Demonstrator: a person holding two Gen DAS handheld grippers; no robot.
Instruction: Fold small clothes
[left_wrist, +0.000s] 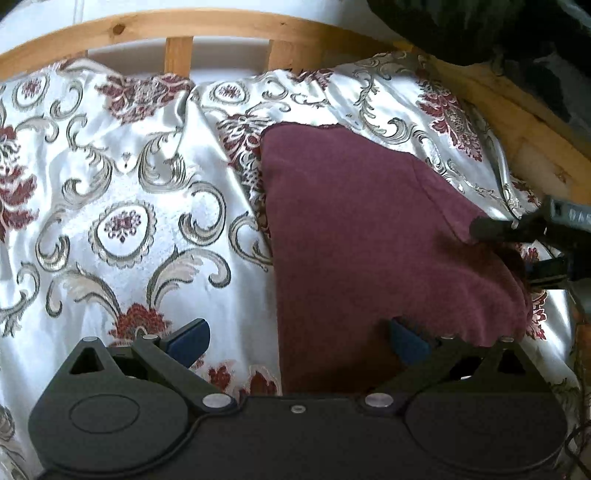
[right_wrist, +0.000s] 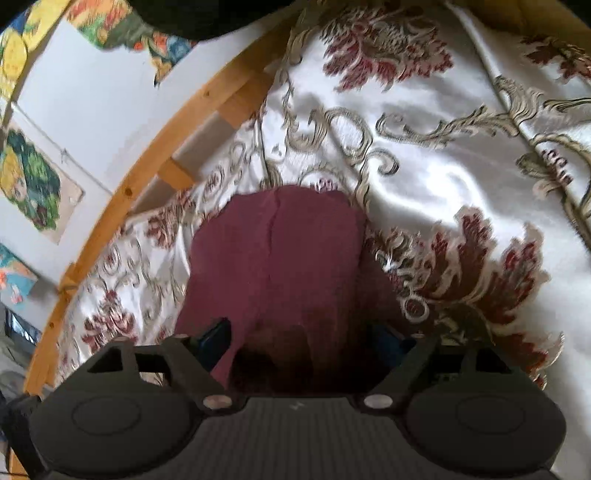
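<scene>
A small maroon garment (left_wrist: 354, 229) lies on a white satin bedspread with red and gold flowers. My left gripper (left_wrist: 295, 339) is open, its jaws wide apart; the right blue pad (left_wrist: 406, 341) touches the garment's near edge and the left pad lies on the bedspread. In the right wrist view the same garment (right_wrist: 280, 258) runs away from my right gripper (right_wrist: 306, 339), which is open with its jaws wide, straddling the garment's near end. The right gripper also shows in the left wrist view (left_wrist: 517, 229) at the garment's right edge.
A curved wooden bed rail (left_wrist: 221, 26) with slats borders the far side of the bedspread (left_wrist: 110, 184). In the right wrist view the rail (right_wrist: 147, 166) runs along the left, with a white wall and colourful pictures (right_wrist: 33, 184) behind it. A dark object (left_wrist: 480, 26) sits top right.
</scene>
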